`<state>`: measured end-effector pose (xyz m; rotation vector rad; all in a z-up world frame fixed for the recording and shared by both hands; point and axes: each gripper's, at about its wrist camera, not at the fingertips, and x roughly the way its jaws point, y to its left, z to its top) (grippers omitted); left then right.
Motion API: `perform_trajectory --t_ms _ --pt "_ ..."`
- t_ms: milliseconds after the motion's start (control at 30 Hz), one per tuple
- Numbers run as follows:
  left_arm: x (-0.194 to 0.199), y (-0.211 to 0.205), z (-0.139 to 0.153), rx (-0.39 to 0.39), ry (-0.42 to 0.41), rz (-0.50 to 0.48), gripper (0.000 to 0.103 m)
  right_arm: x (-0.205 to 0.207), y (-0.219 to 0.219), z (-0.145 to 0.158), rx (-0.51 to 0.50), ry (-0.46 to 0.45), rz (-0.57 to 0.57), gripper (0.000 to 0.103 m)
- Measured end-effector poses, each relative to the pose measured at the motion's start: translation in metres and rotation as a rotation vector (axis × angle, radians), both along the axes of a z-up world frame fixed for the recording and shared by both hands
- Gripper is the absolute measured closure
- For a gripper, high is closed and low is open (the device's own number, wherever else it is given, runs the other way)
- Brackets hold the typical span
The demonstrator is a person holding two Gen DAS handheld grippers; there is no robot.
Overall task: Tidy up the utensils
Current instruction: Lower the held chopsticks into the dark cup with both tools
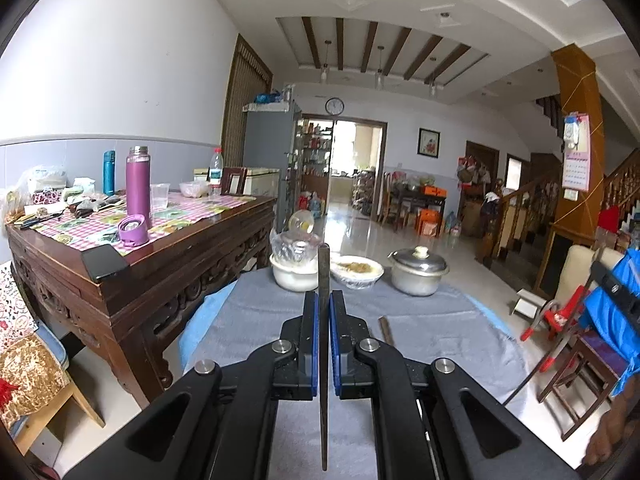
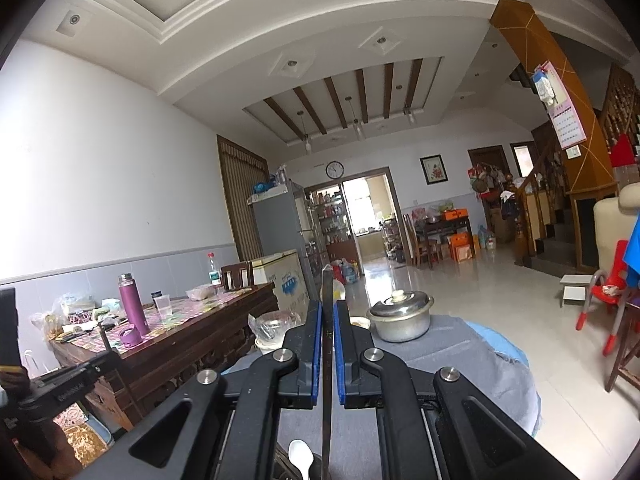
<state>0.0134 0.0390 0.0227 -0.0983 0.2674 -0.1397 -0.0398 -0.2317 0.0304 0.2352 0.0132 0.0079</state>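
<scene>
My left gripper (image 1: pixel 324 295) is shut on a dark chopstick (image 1: pixel 324 264) that stands upright between the blue pads, above the grey-clothed round table (image 1: pixel 256 320). Another chopstick (image 1: pixel 386 330) lies on the cloth just right of the fingers. My right gripper (image 2: pixel 328 303) is shut on a second dark chopstick (image 2: pixel 328 280), also upright. A white spoon (image 2: pixel 301 456) shows low under the right gripper. In the left wrist view the right gripper (image 1: pixel 612 286) is seen at the far right edge. In the right wrist view the left gripper (image 2: pixel 60 386) is at the left edge.
At the table's far side stand a lidded metal pot (image 1: pixel 418 274), a wrapped dish of food (image 1: pixel 356 272) and a white bowl with clear wrap (image 1: pixel 294 270). A carved wooden sideboard (image 1: pixel 132 280) with a purple bottle (image 1: pixel 138 186) is on the left. A red chair (image 2: pixel 610 300) stands right.
</scene>
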Motion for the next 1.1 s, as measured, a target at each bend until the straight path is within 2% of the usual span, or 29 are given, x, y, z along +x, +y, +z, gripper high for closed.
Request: perform_trajectory --t_ms 367,733,1100 --pt "-0.024 -0.005 0.028 -0.022 -0.08 -0.052 0.098 -0.006 0.005 0.002 -0.002 -0.024 0.017 0.096" --pt "-0.029 -0.009 0.043 -0.078 -0.077 -0.124 0.098 -0.01 0.001 0.001 0.009 -0.035 0.037 0.096" --pt "-0.015 -0.023 0.051 -0.119 -0.081 -0.175 0.098 -0.011 -0.006 -0.002 0.013 -0.035 0.049 0.096"
